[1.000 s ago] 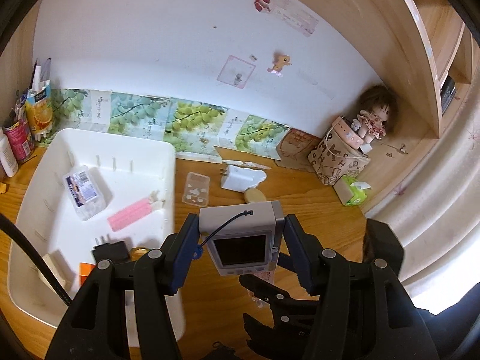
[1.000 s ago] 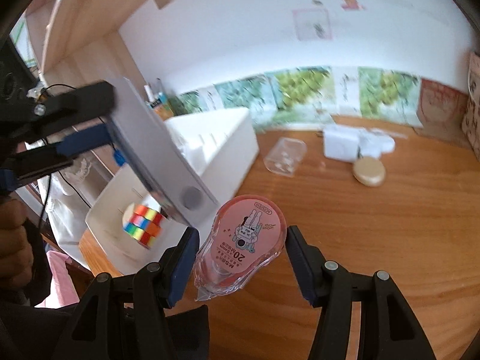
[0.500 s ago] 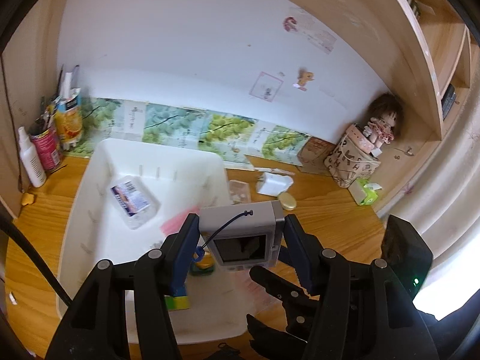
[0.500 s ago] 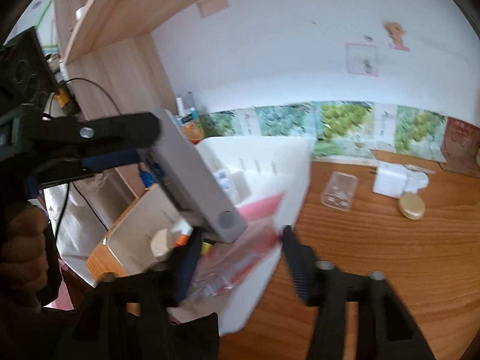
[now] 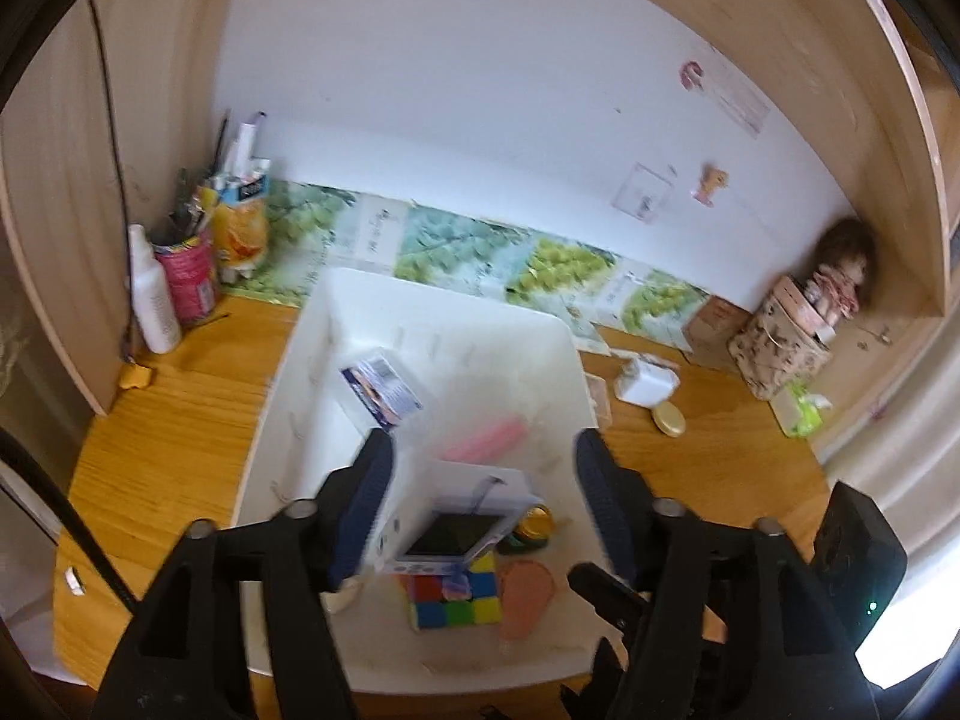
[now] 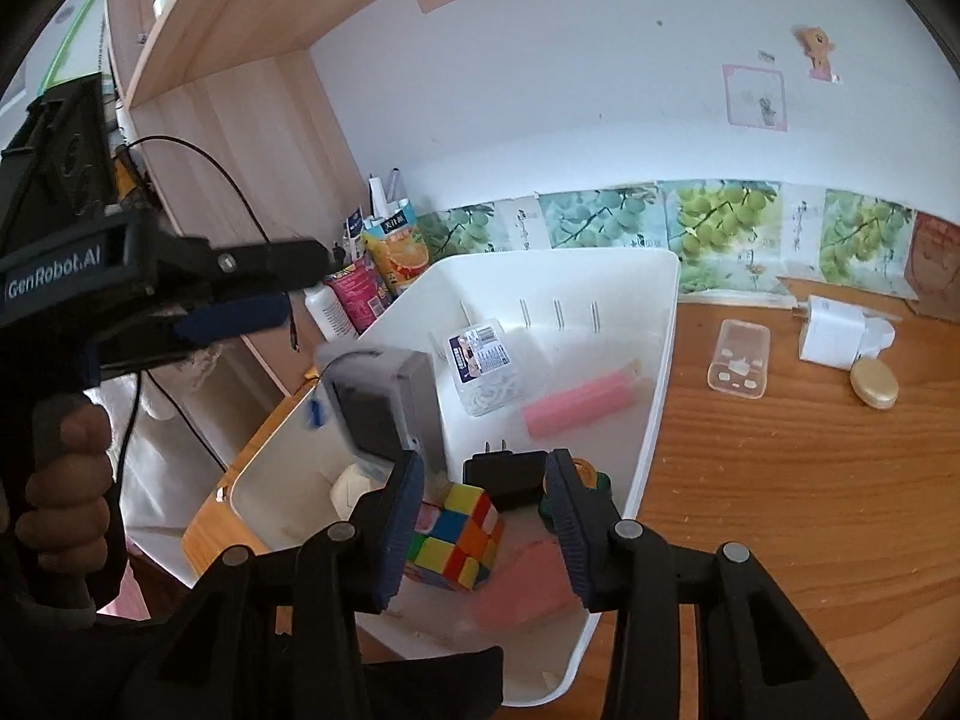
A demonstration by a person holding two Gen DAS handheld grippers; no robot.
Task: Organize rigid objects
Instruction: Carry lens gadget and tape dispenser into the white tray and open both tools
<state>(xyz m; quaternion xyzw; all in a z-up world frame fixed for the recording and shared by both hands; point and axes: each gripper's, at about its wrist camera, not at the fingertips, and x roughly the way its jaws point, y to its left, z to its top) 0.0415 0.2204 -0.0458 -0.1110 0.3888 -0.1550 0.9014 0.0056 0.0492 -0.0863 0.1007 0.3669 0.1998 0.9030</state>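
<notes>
The left claw [image 5: 480,498] is being held wide open above the near end of the white bin [image 5: 282,372], with nothing gripped. The grey device [image 5: 456,531] with the dark screen is seen blurred between and below its pads, apart from both; whether it is touching the contents of the bin cannot be told. In the right wrist view the same device [image 6: 384,402] is shown tilted over the bin's left side, under the left claw [image 6: 240,294].

The right claw [image 6: 486,516] is also being held open and empty over the bin's near corner. Below it the pink tape dispenser [image 6: 528,588] is lying on the bin floor, just beside the colour cube [image 6: 459,534]. A black plug [image 6: 504,474] is lying beyond the cube, and a pink bar [image 6: 579,405] and a clear labelled box [image 6: 483,363] are lying farther back in the bin.

On the desk [image 6: 780,510] to the right of the bin, a clear case [image 6: 739,357], a white charger [image 6: 834,333] and a gold oval [image 6: 873,390] are lying apart from one another.
</notes>
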